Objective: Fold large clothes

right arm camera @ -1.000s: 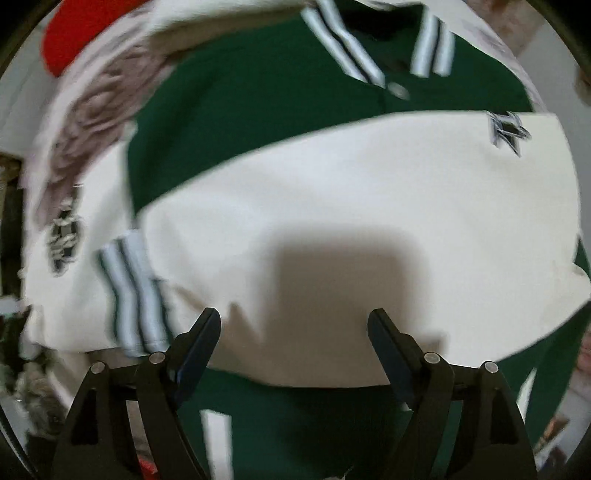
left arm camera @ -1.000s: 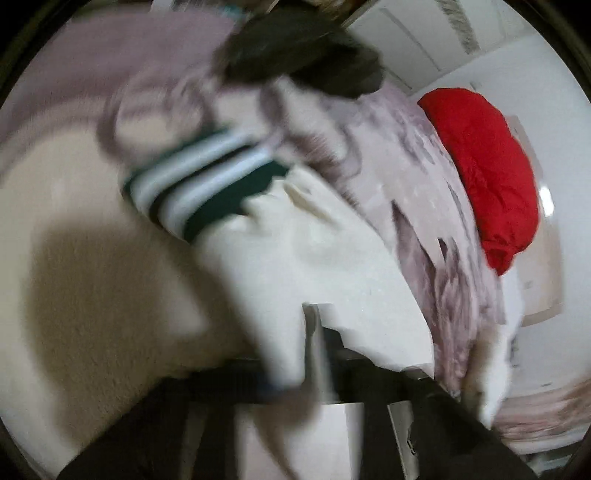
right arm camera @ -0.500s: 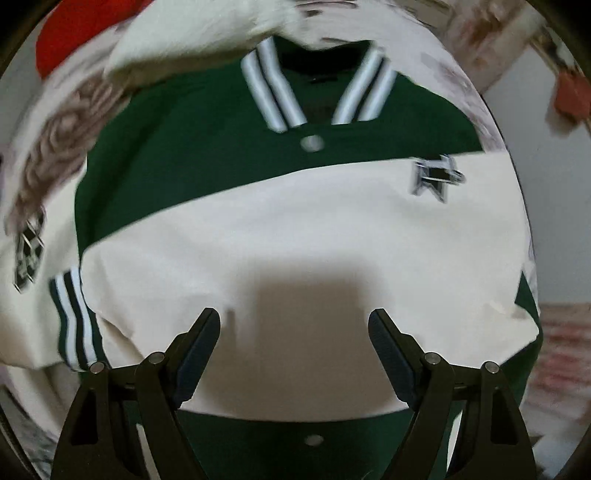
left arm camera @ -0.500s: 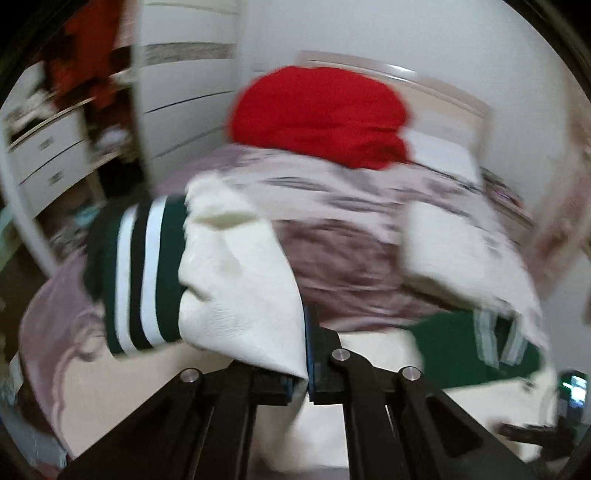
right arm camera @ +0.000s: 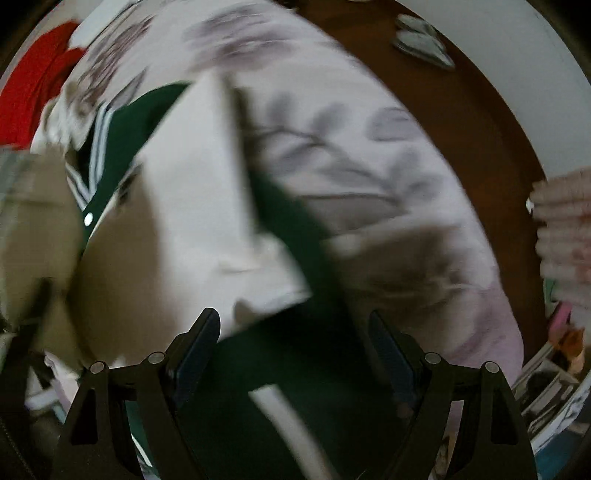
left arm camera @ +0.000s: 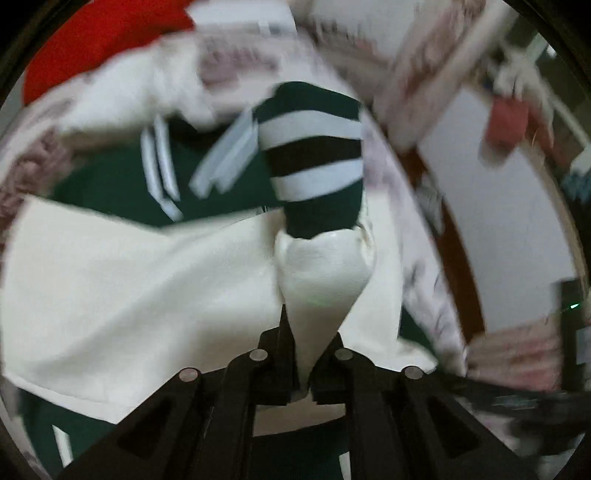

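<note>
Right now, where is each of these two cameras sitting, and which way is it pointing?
Left wrist: rides on the left gripper, looking along its fingers, shut on the cream sleeve with its striped cuff.
Right wrist: rides on the right gripper, jaws apart, over the jacket on the floral bedspread.
Shared: both see the green-and-cream jacket, the bedspread and a red item. No hands show.

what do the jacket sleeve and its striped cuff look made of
The sleeve held in the left tool looks like smooth cream faux leather, going by its slight sheen. The cuff looks like ribbed knit, matte, in green and white bands; blur leaves both uncertain.
</note>
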A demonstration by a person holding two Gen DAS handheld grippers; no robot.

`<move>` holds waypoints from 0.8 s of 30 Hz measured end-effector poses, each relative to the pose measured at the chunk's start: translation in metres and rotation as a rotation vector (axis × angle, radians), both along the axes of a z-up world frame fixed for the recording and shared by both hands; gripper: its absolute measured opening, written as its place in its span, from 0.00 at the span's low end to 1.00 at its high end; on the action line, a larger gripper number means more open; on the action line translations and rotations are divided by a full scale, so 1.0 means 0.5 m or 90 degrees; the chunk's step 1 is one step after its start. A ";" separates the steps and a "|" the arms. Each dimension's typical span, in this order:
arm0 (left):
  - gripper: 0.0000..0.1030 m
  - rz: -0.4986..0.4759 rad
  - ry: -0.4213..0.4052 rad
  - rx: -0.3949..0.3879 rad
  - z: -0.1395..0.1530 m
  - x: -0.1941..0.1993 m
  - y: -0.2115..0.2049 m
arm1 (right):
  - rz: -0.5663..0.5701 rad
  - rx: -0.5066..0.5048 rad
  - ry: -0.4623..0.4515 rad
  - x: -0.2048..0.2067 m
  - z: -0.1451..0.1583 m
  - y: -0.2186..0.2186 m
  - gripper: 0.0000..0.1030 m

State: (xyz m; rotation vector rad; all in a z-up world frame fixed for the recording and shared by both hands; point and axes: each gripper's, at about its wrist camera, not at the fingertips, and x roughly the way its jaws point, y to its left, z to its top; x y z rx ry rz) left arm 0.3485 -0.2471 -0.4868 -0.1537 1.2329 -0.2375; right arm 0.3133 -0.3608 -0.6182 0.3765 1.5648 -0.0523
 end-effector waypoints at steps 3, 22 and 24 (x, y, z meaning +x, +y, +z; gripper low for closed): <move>0.24 -0.023 0.029 0.046 -0.038 -0.006 -0.037 | -0.026 0.074 -0.012 0.000 0.001 -0.077 0.82; 0.86 0.156 0.035 0.227 -0.045 -0.098 0.274 | 0.096 0.213 0.008 0.153 -0.044 0.135 0.15; 0.86 0.185 0.047 0.234 -0.064 -0.110 0.319 | 0.131 0.121 -0.026 0.168 -0.035 0.169 0.03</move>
